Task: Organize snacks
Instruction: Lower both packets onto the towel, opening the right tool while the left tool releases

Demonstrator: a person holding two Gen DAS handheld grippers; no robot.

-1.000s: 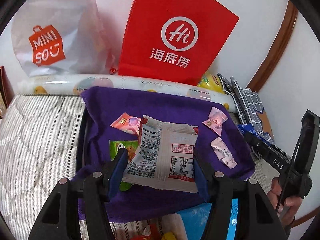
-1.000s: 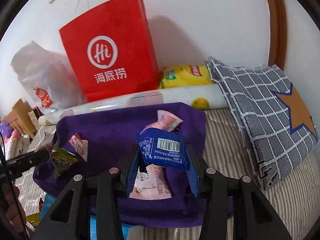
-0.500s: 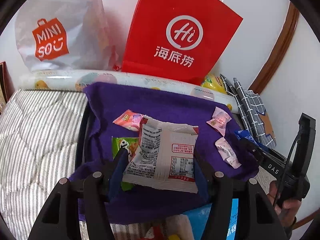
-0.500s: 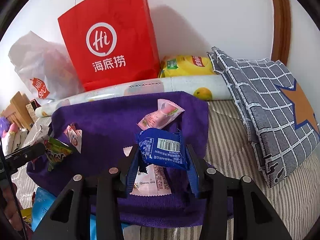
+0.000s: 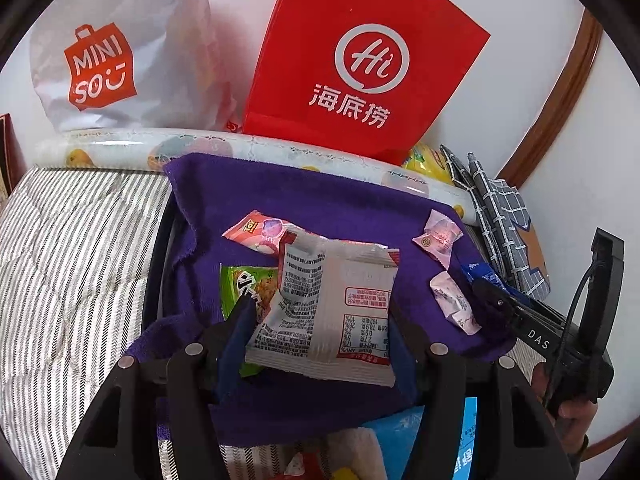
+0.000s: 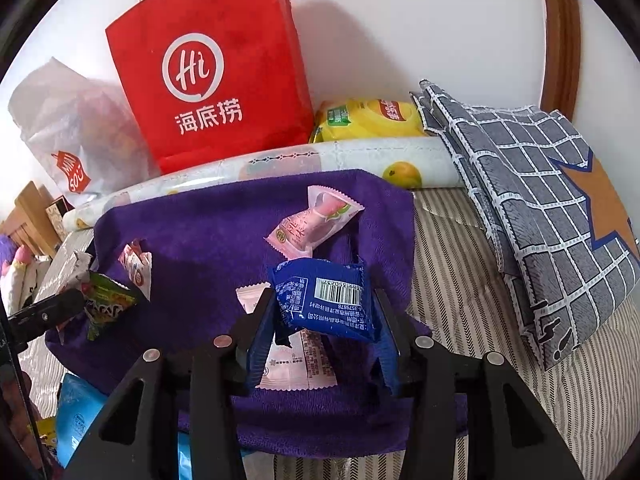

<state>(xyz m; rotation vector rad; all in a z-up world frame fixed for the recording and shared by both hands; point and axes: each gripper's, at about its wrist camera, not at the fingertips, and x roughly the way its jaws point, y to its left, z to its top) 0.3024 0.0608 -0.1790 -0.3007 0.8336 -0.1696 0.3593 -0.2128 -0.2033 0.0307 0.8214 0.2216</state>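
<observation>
The red bag (image 5: 360, 68) bore a white ringed "Hi" logo over the characters 海底捞. The white bag (image 5: 120, 48) carried an orange "MINISO" mark shaped like a shopping bag. "DAS" was printed in white on the right gripper (image 5: 538, 338) as seen from the left wrist. The blue packet (image 6: 326, 300) showed a barcode with upside-down digits ending in 357987. The white packet (image 5: 328, 304) had small print and a nutrition table, too fine to read.
</observation>
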